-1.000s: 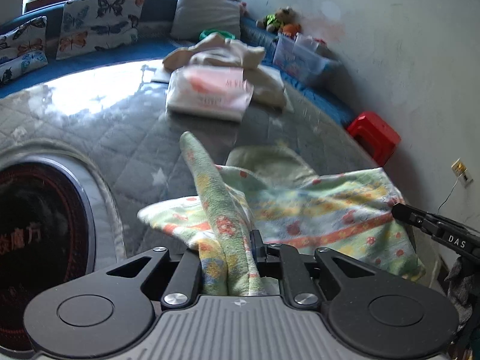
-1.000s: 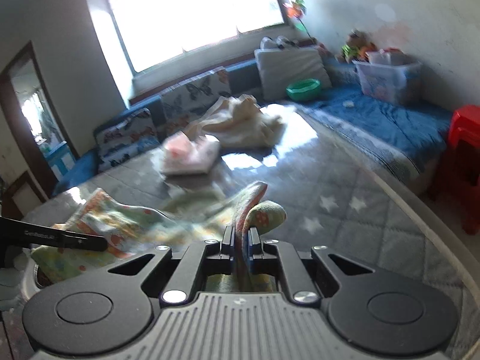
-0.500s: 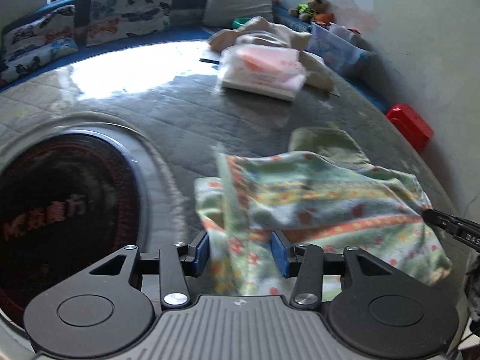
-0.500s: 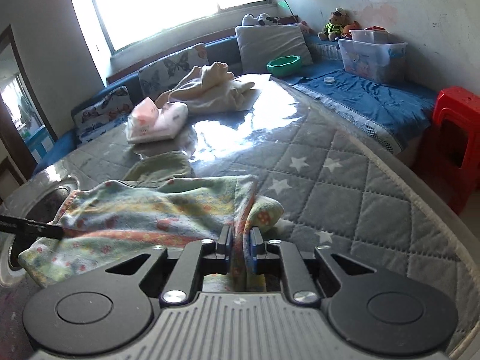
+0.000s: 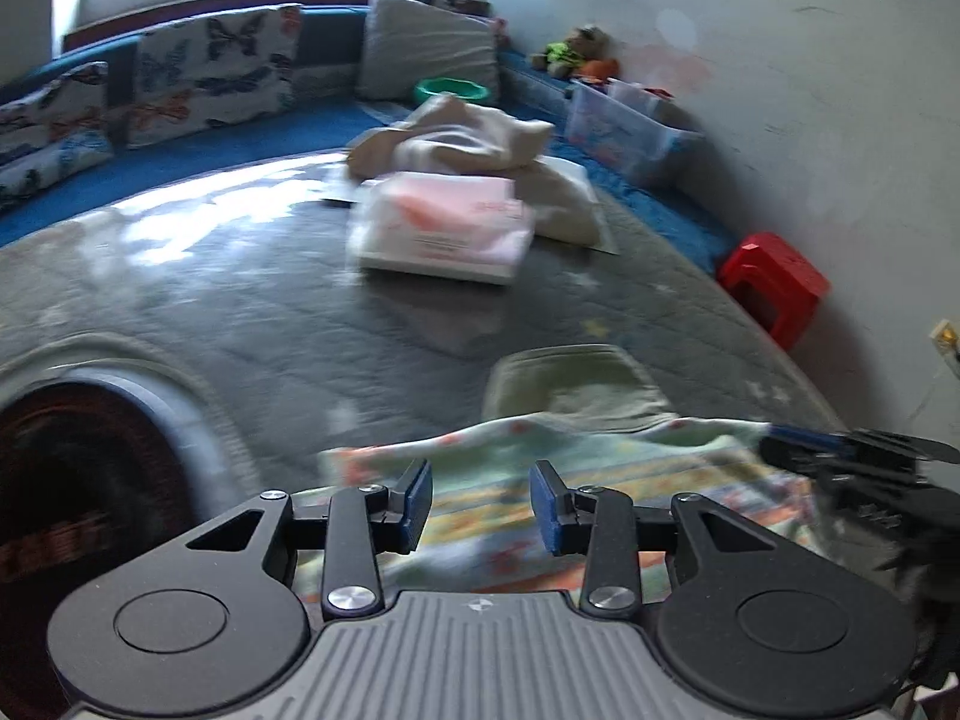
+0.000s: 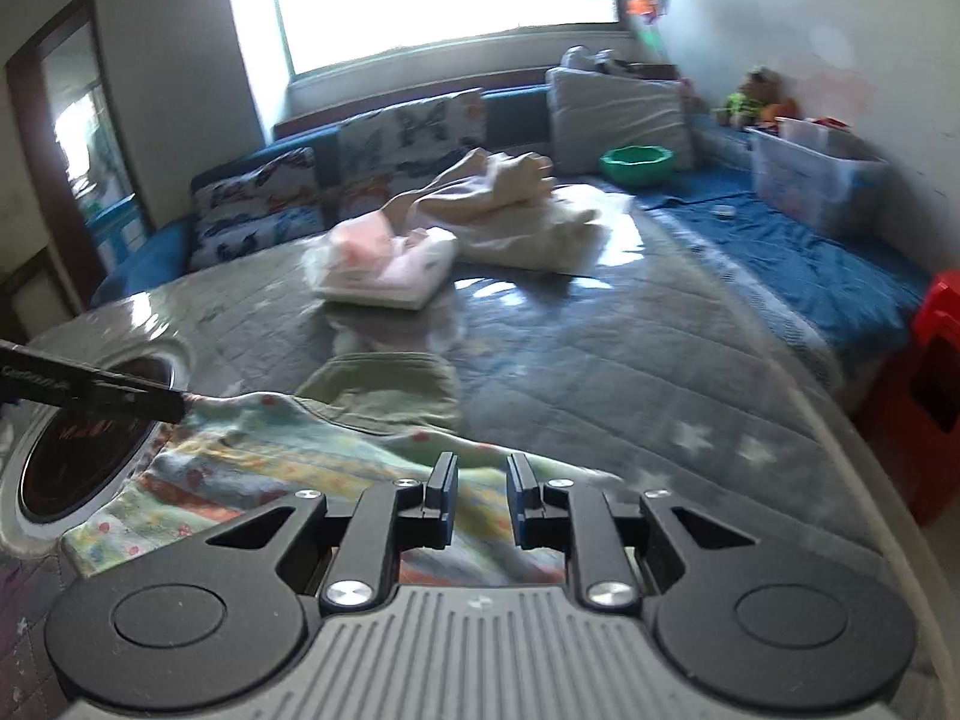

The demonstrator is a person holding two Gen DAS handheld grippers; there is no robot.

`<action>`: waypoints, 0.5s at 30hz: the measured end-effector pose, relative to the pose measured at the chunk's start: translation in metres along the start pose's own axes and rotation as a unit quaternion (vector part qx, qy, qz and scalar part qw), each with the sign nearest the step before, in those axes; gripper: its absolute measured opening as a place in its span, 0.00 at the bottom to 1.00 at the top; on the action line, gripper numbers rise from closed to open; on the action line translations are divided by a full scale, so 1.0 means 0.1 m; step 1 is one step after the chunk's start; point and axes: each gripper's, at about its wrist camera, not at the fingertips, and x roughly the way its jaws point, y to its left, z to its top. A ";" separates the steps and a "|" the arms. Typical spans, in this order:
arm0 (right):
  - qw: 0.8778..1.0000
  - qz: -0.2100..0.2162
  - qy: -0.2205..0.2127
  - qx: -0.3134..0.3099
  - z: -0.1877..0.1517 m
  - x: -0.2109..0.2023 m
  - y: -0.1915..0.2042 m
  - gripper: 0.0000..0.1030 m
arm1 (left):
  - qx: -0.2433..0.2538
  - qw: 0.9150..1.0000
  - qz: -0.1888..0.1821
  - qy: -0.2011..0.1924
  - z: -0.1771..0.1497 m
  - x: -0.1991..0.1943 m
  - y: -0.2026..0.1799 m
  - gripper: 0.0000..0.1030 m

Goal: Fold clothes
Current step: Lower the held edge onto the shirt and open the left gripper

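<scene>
**One fold laid down, the pile still waiting**

The pale green towelling garment with red flowers and yellow-orange stripes point(image 5: 600, 480) lies spread flat at the near edge of the grey quilted star-patterned mat point(image 5: 270, 312), right under both tools, its far edge overlapping a plain olive-green folded cloth point(image 5: 576, 384). It looks doubled over once — a wide, flattish band, not yet a compact packet.

Neither tool pinches it. The left gripper point(image 5: 480, 507) has its blue pads well apart with the cloth lying loose below the gap, and the gap is narrowing. The right gripper point(image 6: 480, 507) has a narrower gap, also with nothing pressed between the pads; the fabric sits beneath them.

Further up the mat sits a neatly folded pink-and-white stack point(image 5: 444, 228) — by the look of it, work already finished. Behind it a crumpled cream heap of fabric point(image 5: 456, 138) is plainly unfolded.

My reading: the floral piece is mid-way, likely needing another fold before it joins the stack, and the cream heap is left entirely. Blur softens the details, so the exact number of layers is hard to tell.
</scene>
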 end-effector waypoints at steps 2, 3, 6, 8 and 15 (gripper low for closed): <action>1.000 0.007 0.005 -0.005 0.05 0.12 0.06 0.16 | 0.000 1.000 -0.014 0.005 0.03 0.12 -0.07 0.37; 1.000 0.010 0.007 -0.008 0.07 0.17 0.09 0.16 | -0.001 1.000 -0.018 0.007 0.05 0.17 -0.09 0.37; 1.000 0.019 0.015 -0.012 0.12 0.33 0.16 0.16 | -0.008 1.000 -0.025 0.014 0.07 0.32 -0.13 0.37; 0.999 0.021 0.023 -0.015 0.09 0.42 0.19 0.16 | -0.011 0.999 -0.027 0.019 0.08 0.40 -0.13 0.36; 0.999 0.010 0.031 -0.004 0.04 0.49 0.12 0.19 | -0.036 0.998 -0.044 0.024 0.07 0.49 0.00 0.36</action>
